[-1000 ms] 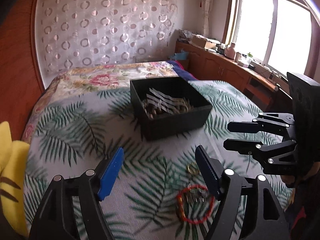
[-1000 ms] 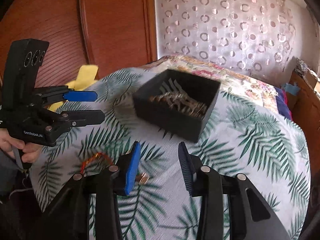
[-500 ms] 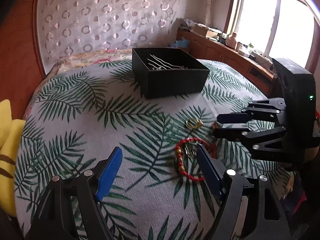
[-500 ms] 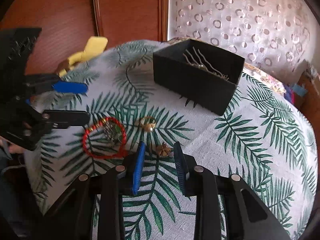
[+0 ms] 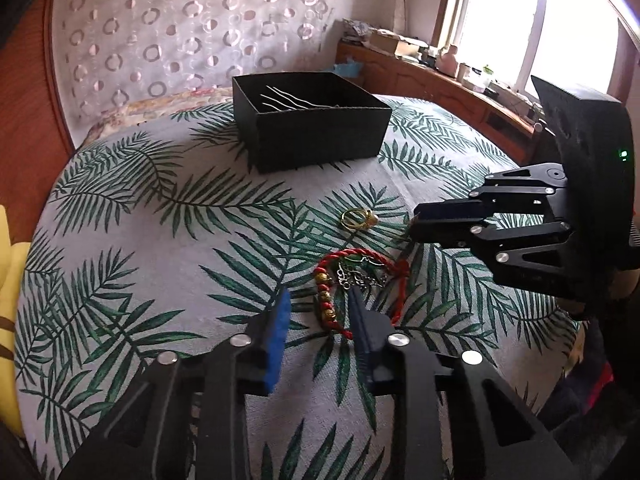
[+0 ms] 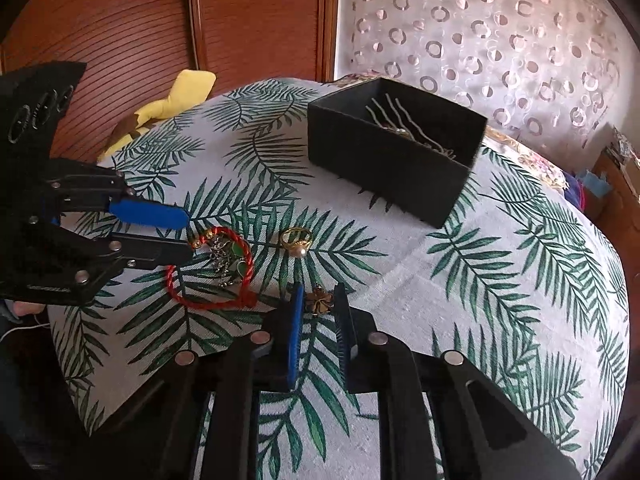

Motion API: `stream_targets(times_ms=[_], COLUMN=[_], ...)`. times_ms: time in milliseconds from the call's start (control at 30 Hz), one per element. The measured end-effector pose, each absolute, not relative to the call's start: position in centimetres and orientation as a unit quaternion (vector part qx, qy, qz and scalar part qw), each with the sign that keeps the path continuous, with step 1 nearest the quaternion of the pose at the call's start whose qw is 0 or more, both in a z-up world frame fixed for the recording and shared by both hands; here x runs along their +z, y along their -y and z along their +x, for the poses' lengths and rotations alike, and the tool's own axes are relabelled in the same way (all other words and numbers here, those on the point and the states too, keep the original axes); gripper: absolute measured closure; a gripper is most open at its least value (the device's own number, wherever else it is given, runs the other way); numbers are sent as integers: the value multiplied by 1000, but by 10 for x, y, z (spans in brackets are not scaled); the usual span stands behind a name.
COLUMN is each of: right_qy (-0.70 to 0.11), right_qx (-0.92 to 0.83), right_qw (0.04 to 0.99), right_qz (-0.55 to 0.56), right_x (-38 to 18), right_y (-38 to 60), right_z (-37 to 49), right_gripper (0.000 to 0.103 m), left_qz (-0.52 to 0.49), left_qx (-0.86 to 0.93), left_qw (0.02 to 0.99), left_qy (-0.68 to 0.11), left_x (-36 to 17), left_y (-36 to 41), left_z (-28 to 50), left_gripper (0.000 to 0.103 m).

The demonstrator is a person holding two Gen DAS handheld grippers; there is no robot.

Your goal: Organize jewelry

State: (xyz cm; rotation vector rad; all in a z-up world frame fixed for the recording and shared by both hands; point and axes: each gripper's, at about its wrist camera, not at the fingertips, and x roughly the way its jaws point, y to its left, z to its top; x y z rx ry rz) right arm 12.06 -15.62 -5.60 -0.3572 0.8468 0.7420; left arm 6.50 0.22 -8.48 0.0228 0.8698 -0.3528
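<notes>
Around bracelet point(image 5: 326, 300), left tongs point(image 5: 318, 306) narrowing.

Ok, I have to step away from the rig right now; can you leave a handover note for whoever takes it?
Left gripper: open, jaws just closing, astride the beads of the red bracelet; not gripped yet.
Right gripper: jaws just closing around the flower charm; grip unclear.
Gold ring and silver chain lie loose on the cloth.
Done: hairpins in the black box.
Left: all four pieces, likely into the box.
</notes>
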Motion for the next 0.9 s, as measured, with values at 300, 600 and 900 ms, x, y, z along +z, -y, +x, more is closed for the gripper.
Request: stream_targets(times_ms=[300, 600, 900], right_qy=[-384, -377, -376], right_qx=[350, 356, 357], right_qw=[840, 841, 842], right_qz=[-154, -151, -149], right_x=[-44, -40, -40], right_y=[172, 173, 174], right_z=[113, 106, 104], right_gripper=[86, 86, 86], left_qz=[29, 43, 25], left_qx=[-155, -140, -151], left_qw=[893, 897, 907], left_qy=[-422, -418, -392], left_x=[-87, -86, -69], left_y=[4, -1, -5], left_z=[69, 69, 63], left_gripper=[84, 97, 97])
